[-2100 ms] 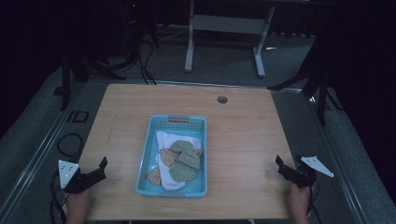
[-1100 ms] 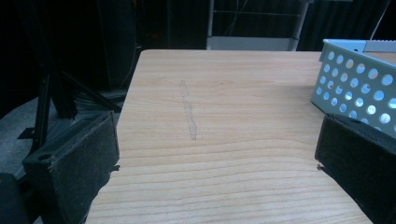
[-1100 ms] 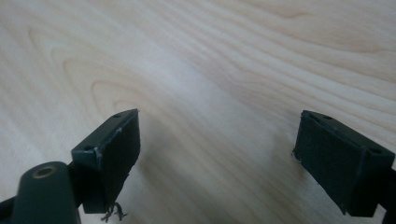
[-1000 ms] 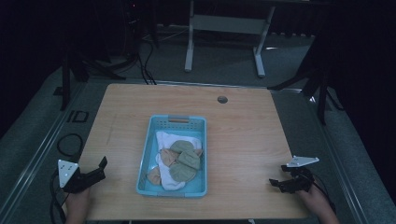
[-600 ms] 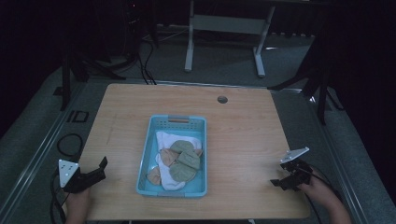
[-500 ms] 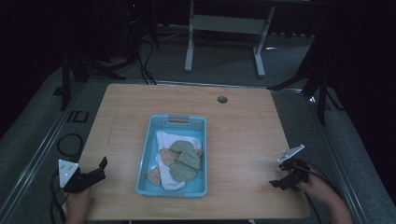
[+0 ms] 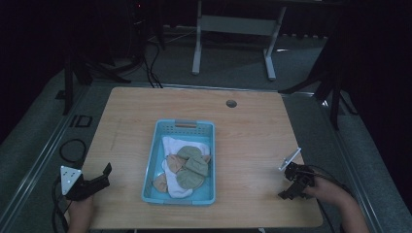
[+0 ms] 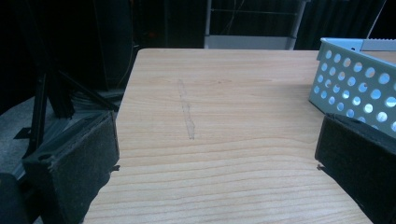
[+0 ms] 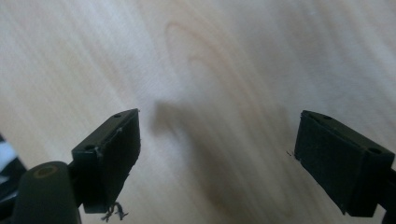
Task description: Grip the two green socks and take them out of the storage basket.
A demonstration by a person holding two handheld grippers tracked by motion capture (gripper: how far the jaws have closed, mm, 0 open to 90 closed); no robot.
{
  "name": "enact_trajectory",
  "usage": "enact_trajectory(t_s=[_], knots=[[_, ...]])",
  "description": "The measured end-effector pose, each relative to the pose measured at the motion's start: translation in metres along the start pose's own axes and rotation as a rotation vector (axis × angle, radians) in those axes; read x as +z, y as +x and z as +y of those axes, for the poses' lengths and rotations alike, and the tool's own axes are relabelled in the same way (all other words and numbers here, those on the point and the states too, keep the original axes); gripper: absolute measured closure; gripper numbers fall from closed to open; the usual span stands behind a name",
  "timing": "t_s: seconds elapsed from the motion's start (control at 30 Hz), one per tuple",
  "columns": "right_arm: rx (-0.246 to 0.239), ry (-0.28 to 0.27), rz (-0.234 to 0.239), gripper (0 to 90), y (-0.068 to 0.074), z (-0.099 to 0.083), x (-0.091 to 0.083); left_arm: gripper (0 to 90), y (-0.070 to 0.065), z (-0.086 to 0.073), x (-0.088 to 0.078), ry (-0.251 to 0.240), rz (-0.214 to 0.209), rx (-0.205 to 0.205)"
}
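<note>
Several small cloth pieces (image 7: 187, 167), green, tan and white, lie heaped in the light-blue perforated basket (image 7: 178, 127) at mid-table (image 7: 252, 131). They look soft, light and limp, so pinching a raised fold should serve best. Left gripper (image 7: 99, 177) and right gripper (image 7: 287, 190) rest wide open and empty, well apart from the basket. No readable writing.
</note>
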State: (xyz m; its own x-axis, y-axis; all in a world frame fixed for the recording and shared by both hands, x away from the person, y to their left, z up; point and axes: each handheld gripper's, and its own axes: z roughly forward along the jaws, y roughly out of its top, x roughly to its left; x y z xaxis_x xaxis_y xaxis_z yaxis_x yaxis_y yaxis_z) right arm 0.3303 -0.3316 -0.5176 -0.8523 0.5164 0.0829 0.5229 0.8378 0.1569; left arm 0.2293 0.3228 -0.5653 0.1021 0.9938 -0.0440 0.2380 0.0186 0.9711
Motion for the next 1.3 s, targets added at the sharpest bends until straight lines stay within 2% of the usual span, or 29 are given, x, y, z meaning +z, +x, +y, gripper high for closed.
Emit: enact_trajectory(t_s=[0.07,0.13,0.23,0.43,0.5,0.7,0.8,1.0,1.3], knots=[[-0.047,0.059,0.008,13.4,0.004,0.002,0.003,0.0,0.000,0.000,0.000,-0.001,-0.001,0.000],[-0.051,0.104,0.016,13.5,0.006,0.004,0.005,0.0,0.000,0.000,0.000,0.000,-0.003,0.000],[-0.057,0.154,0.002,14.5,0.007,0.007,0.007,0.0,0.000,0.000,0.000,0.001,-0.004,-0.001],[-0.089,0.208,-0.008,14.6,0.011,0.016,0.008,0.0,0.001,0.000,0.000,0.002,-0.006,-0.002],[-0.104,0.201,-0.015,14.6,0.013,0.019,0.006,0.0,0.001,0.000,0.000,0.002,-0.008,-0.004],[-0.128,0.102,0.004,14.5,0.018,0.027,-0.001,0.0,0.001,0.000,0.000,0.003,-0.008,-0.004],[-0.163,0.053,0.005,14.6,0.023,0.033,-0.007,0.0,0.001,0.000,0.000,0.003,-0.009,-0.004],[-0.191,0.056,-0.007,15.0,0.024,0.041,-0.010,0.0,0.001,0.000,0.000,0.003,-0.012,-0.004],[-0.205,0.068,-0.015,15.1,0.025,0.050,-0.013,0.0,0.001,0.000,0.000,0.007,-0.019,0.003]])
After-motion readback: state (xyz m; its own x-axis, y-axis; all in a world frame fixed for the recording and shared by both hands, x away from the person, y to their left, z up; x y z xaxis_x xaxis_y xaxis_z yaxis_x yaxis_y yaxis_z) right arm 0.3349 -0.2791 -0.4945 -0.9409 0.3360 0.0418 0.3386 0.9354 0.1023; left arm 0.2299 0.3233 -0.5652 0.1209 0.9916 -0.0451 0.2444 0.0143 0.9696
